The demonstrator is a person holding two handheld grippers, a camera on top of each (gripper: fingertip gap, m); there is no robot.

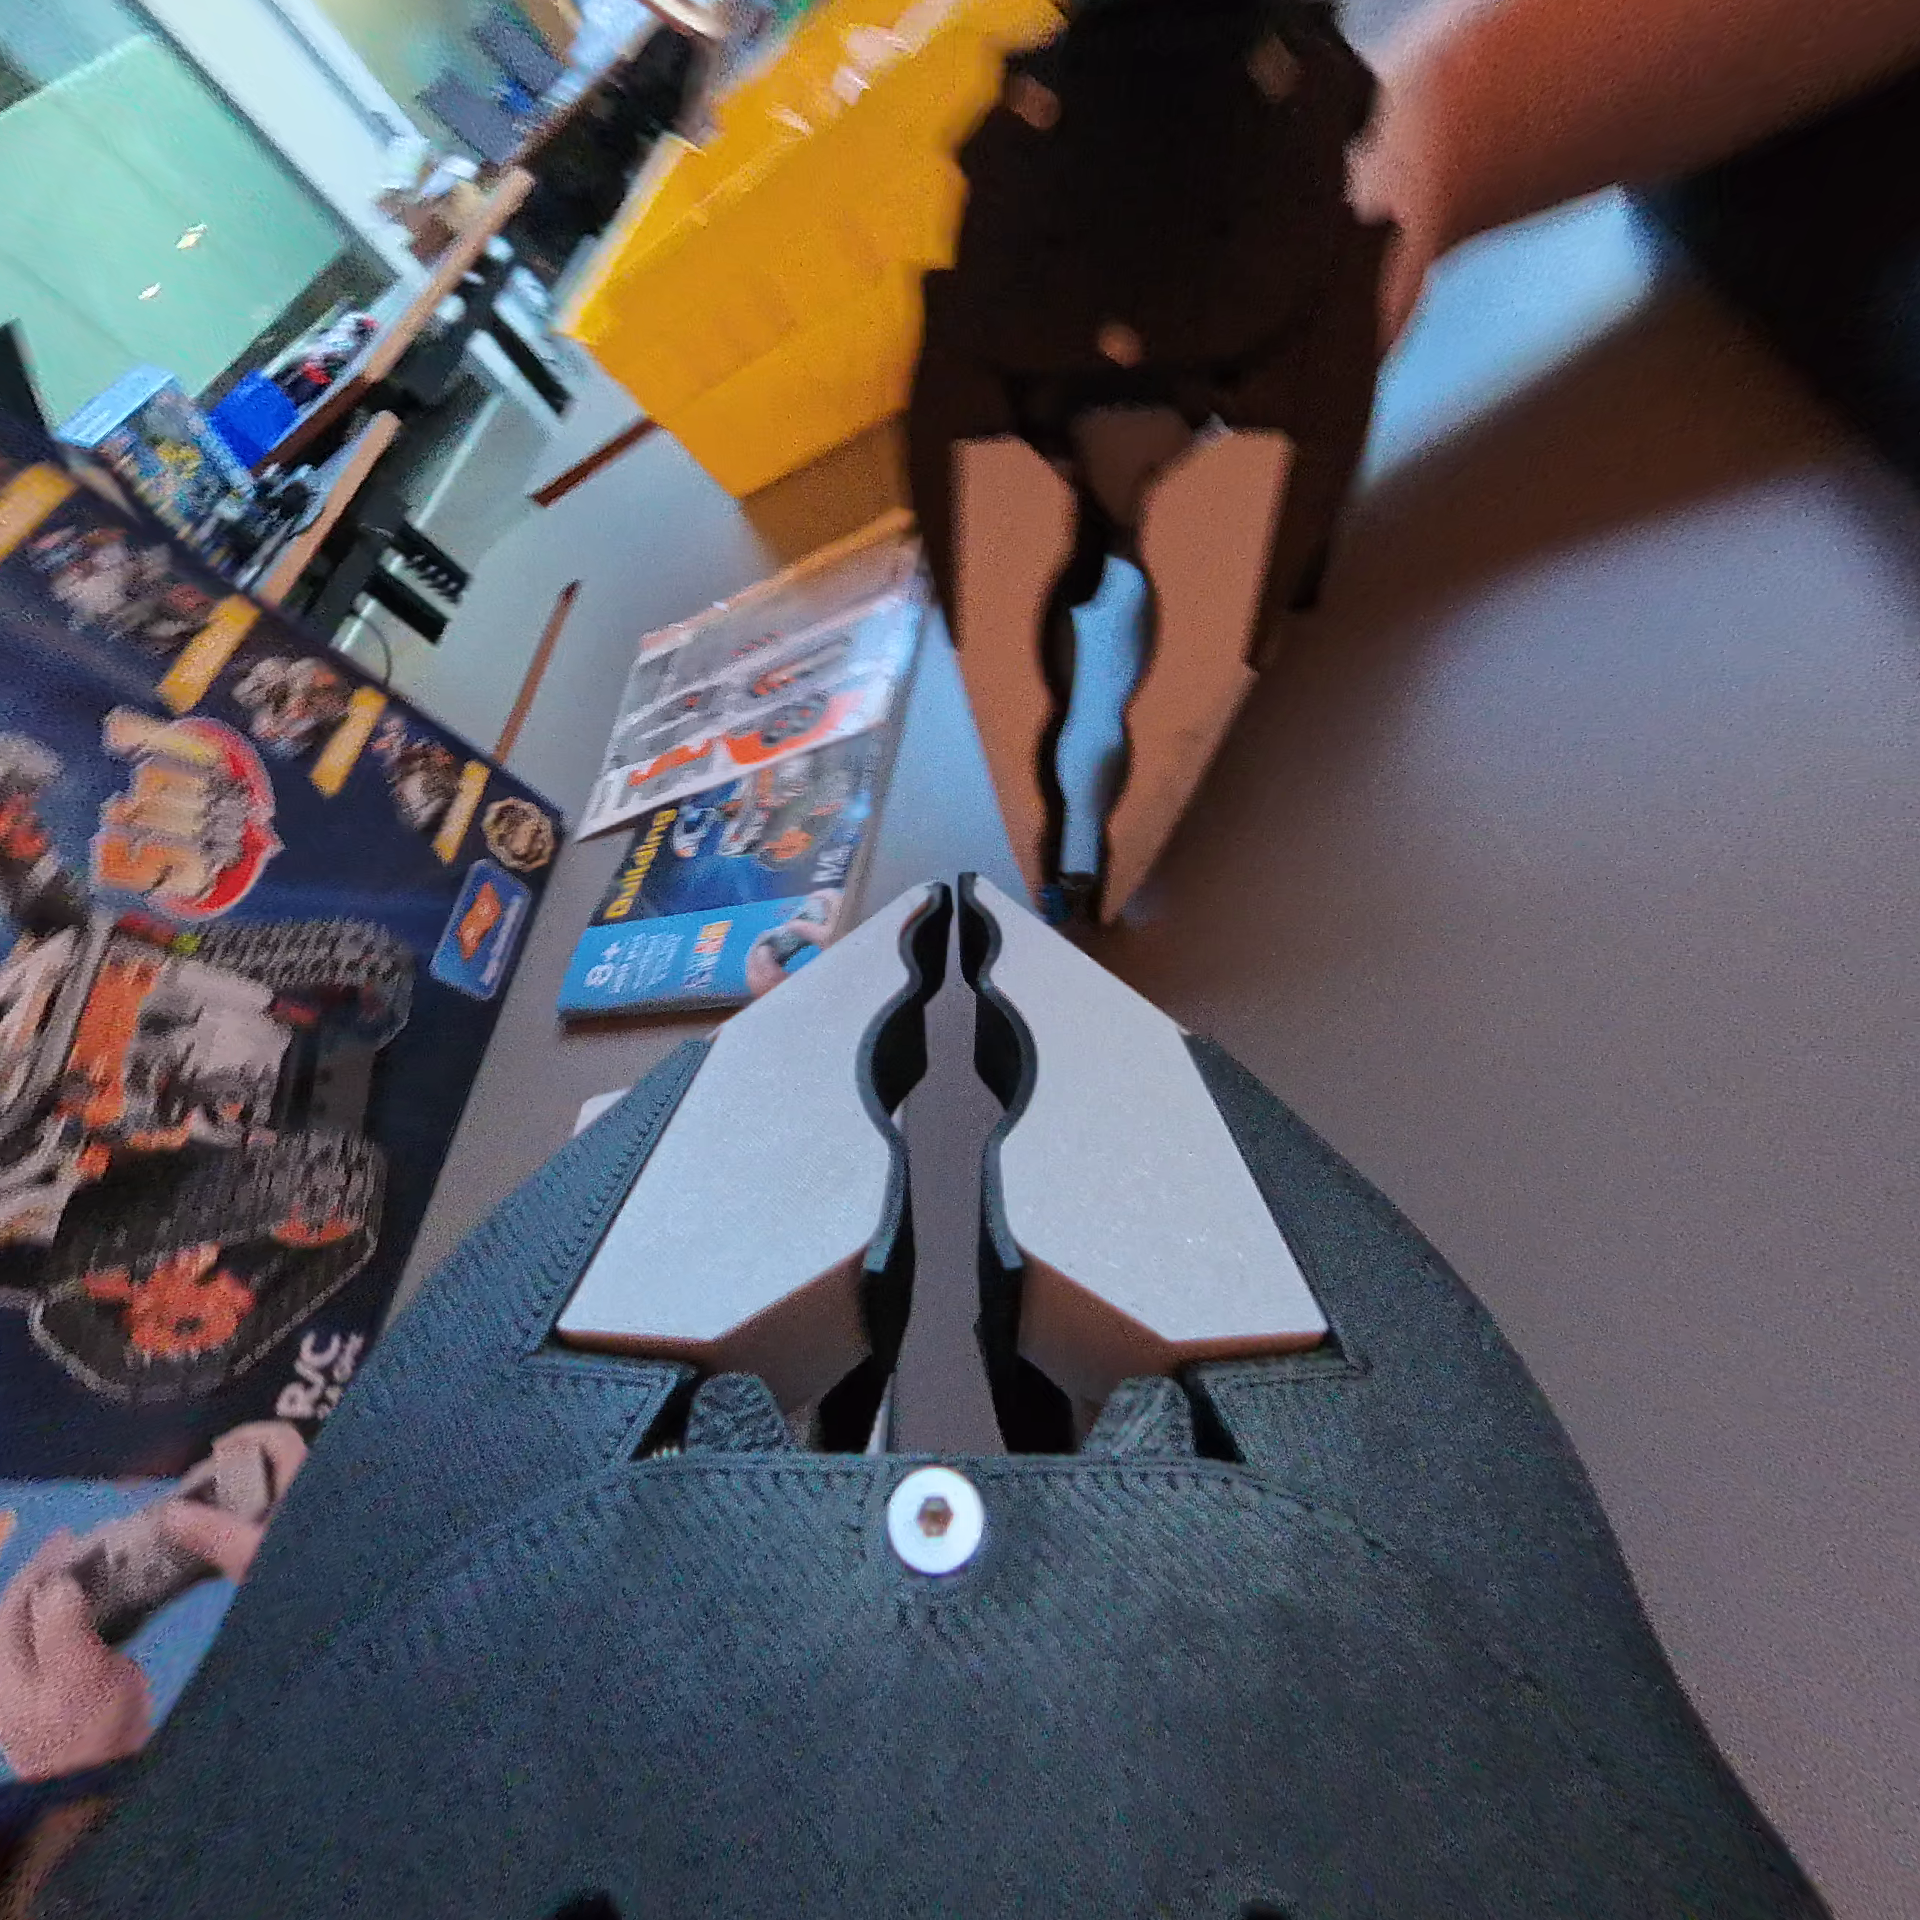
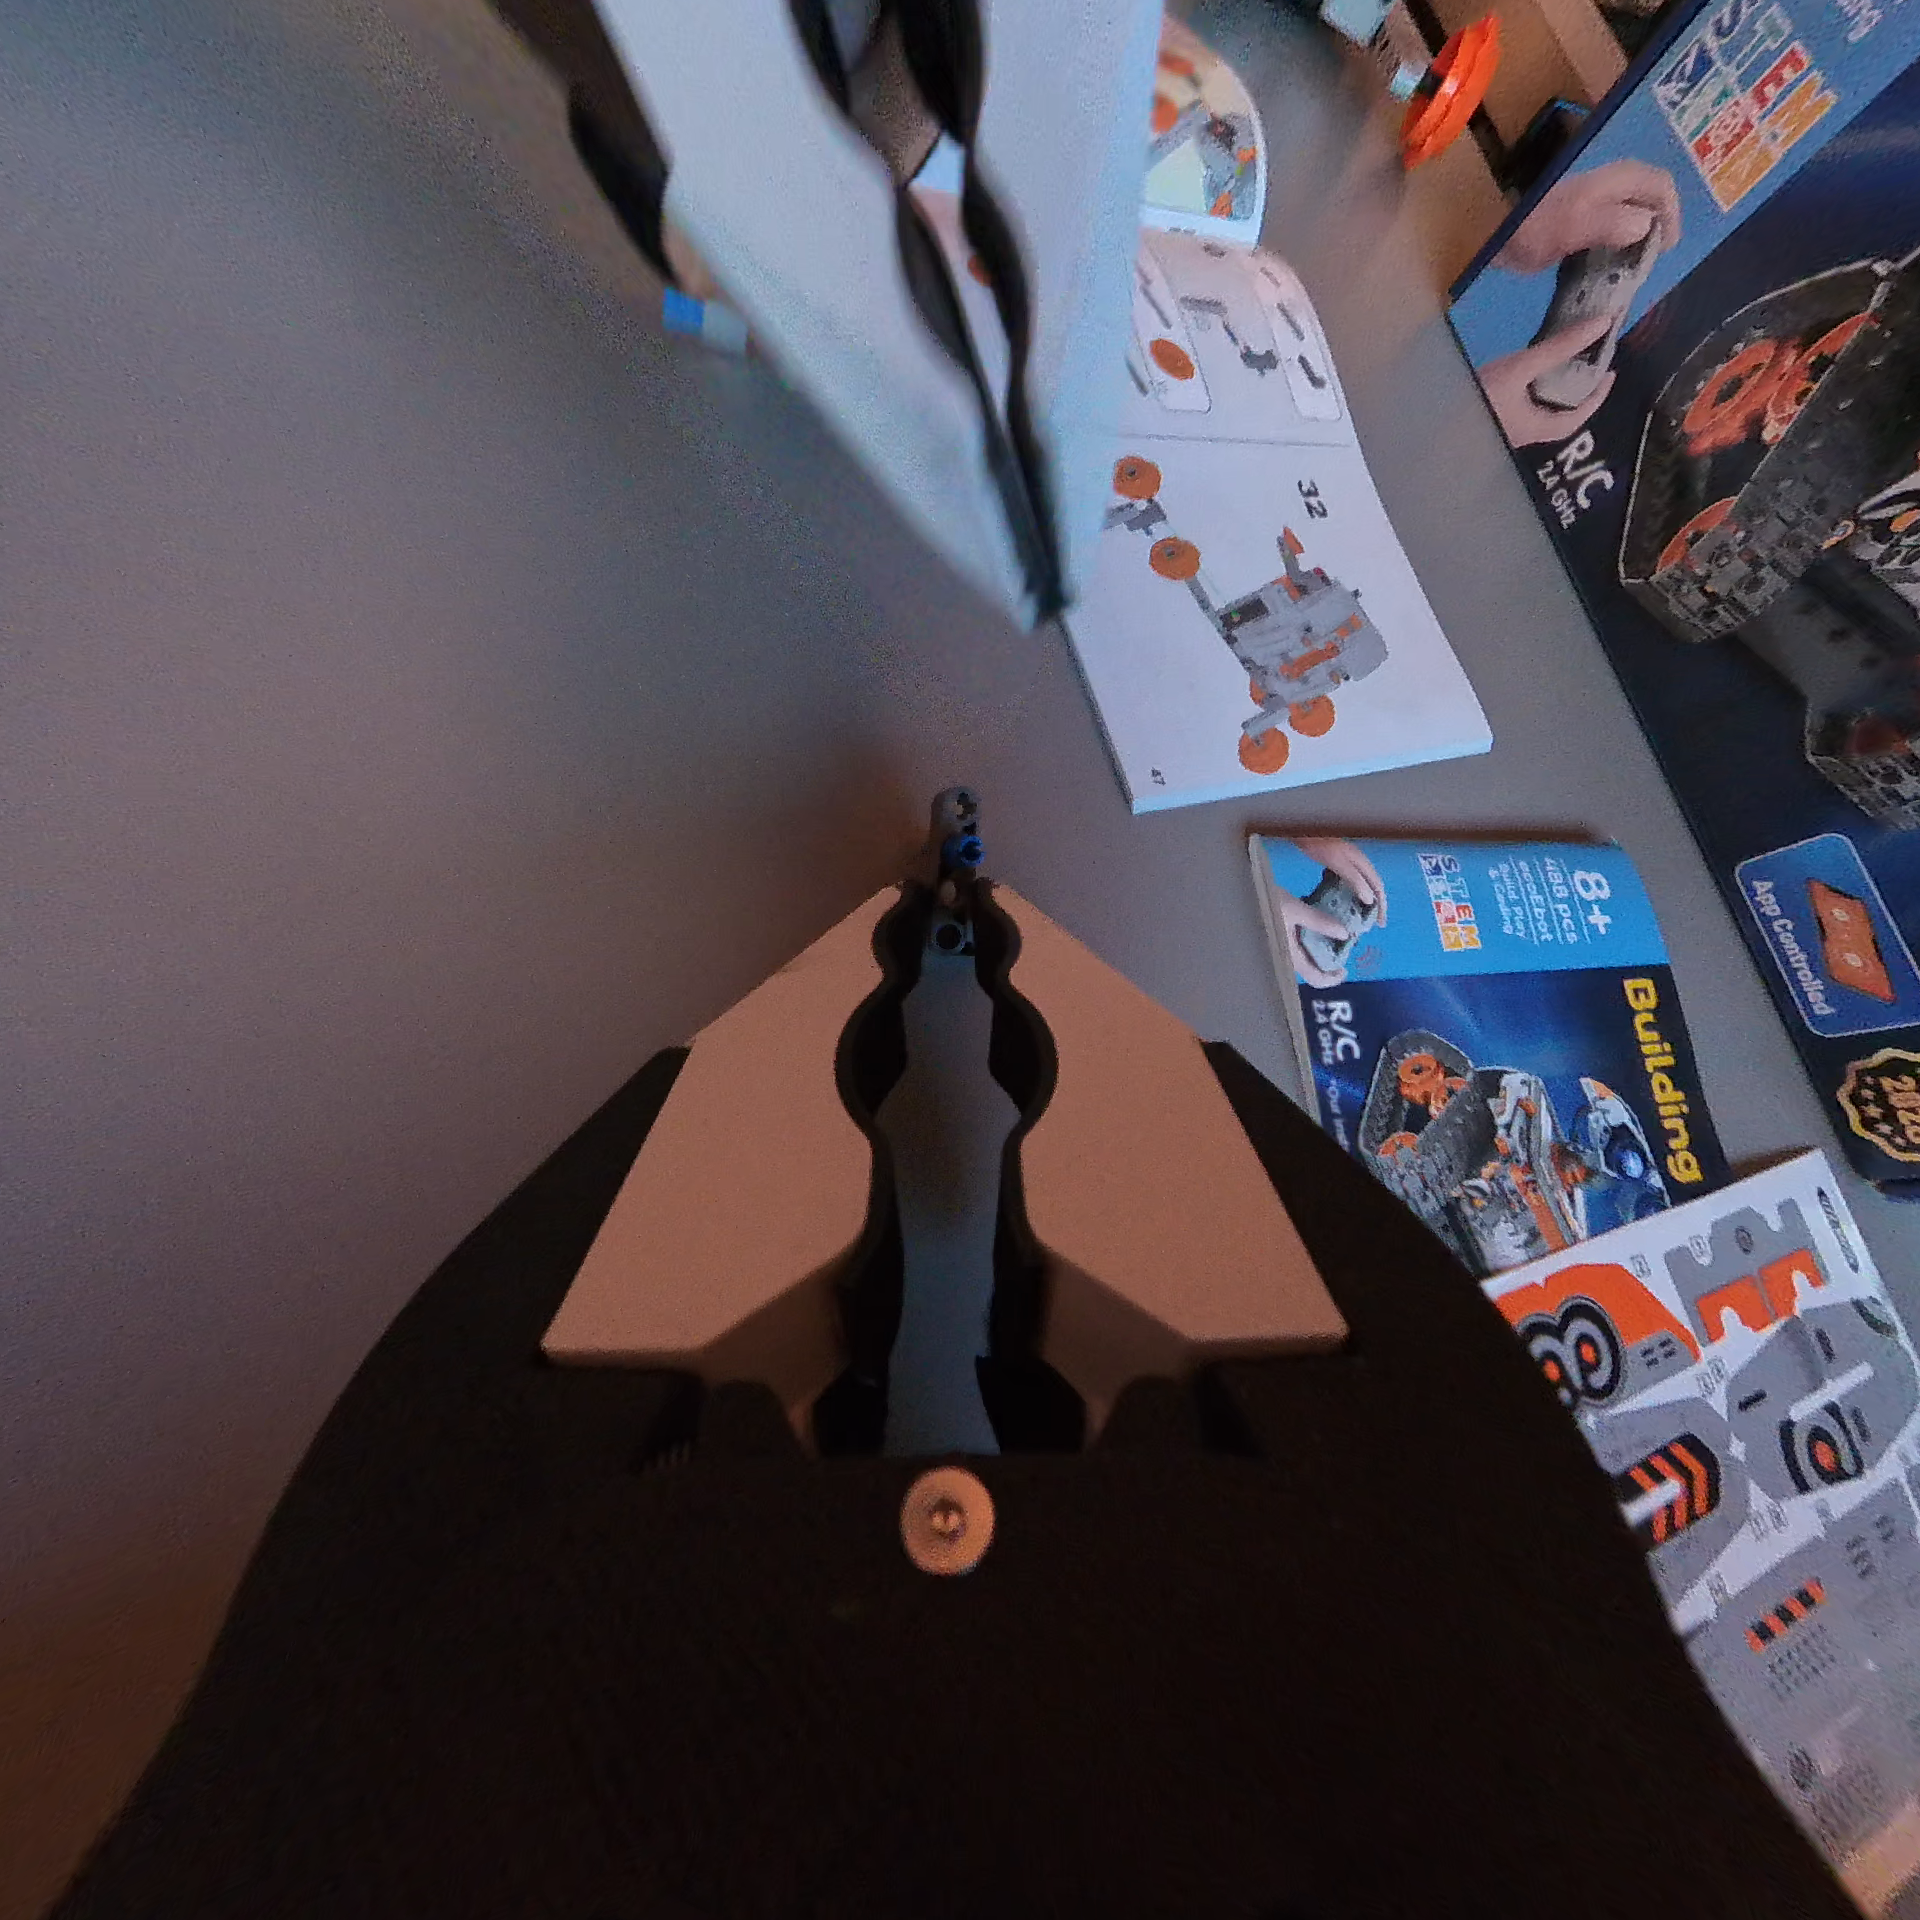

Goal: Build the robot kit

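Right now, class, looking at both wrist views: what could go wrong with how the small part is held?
1. The right tongs pinch the small grey and blue part only at their tips, so it might slip or twist out.
2. The left tongs, shut and empty, hang close by and could bump it.

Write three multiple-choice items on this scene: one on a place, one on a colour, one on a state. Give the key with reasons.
1. Where does the open booklet lie?
A. on the table
B. in the yellow bin
C. on the toy box

2. What colour are the wheels drawn on its page?
A. green
B. orange
C. purple

3. The right tongs are:
A. wide open
B. out of view
C. shut on a small grey piece

Key: A, it lies flat on the grey table; B, the printed wheels are orange; C, the small grey piece sticks out between the tips.
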